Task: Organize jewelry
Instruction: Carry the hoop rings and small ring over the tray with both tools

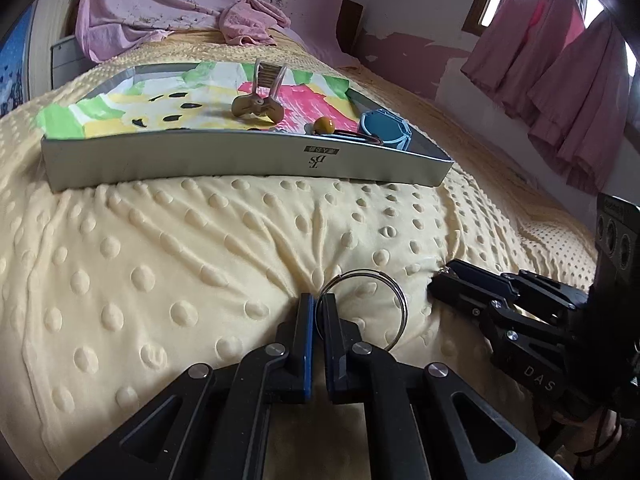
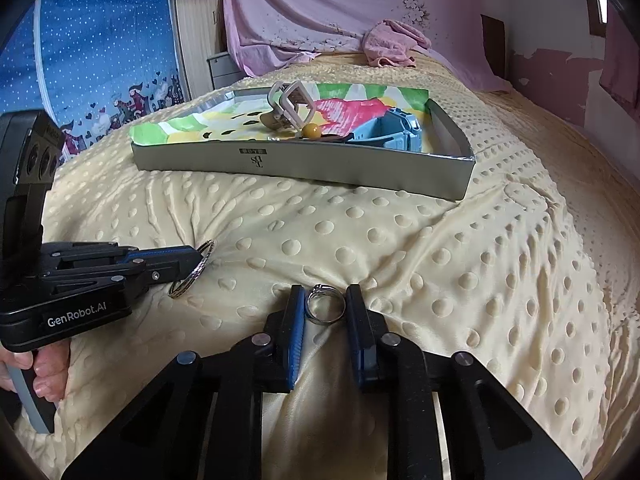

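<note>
Left wrist view shows my left gripper [image 1: 316, 312] closed down to a narrow slit on the rim of a large wire hoop [image 1: 372, 300], which stands tilted on the yellow dotted blanket [image 1: 160, 260]; the right wrist view confirms it from the side, the jaws pinched on the hoop's edge while its lower part touches the blanket. My right gripper [image 2: 325, 304] is partly open, its two fingers straddling a small silver ring [image 2: 325, 307] that lies on the blanket between them; the left pad seems to touch the band and the right one stands just apart, so I judge I have not yet clamped it. Beyond both tools sits the grey tray [image 1: 240, 160] with its bright paper lining, well apart from my grippers. It already holds a clear hair claw [image 1: 262, 92], an amber bead piece [image 1: 324, 125] and a blue watch-like item [image 1: 382, 128] near its right corner, so part of the sorting looks done. What remains, as far as I can see, is these two pieces: the hoop is gripped but not lifted clear, the ring is not yet secured, and both must go across to the tray. I see no other loose jewelry on the blanket.
</note>
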A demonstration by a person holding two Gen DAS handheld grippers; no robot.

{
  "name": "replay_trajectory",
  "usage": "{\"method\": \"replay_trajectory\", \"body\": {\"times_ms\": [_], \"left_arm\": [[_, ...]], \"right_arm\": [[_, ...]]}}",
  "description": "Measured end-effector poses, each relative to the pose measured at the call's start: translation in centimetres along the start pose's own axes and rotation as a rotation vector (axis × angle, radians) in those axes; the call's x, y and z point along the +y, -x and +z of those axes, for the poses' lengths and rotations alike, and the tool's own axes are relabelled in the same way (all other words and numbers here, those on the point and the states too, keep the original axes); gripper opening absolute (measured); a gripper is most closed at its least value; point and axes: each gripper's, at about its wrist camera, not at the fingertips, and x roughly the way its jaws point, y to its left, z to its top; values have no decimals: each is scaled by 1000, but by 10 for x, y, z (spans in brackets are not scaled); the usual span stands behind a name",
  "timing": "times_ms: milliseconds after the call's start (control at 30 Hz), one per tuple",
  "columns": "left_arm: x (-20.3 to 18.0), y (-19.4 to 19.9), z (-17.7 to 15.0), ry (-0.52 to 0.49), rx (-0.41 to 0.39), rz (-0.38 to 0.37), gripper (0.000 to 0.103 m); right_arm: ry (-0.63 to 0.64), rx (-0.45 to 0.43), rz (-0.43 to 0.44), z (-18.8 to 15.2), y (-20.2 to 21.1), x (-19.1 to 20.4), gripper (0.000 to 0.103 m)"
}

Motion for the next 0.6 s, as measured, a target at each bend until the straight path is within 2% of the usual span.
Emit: {"method": "replay_trajectory", "body": {"times_ms": [67,233,400,600], "left_arm": [[4,6,-9,32,-19,-21,5],[12,19,-20,100,-63,-47,5],[14,32,-13,116,-126,-15,4],[22,51,9,131,-234,49,4]], "right_arm": [[3,-7,33,-2,2,1,18],[30,-24,47,-2,4,9,18],[18,-65,62,3,9,10,18],[-17,-167,82,33,5,8,18]]}}
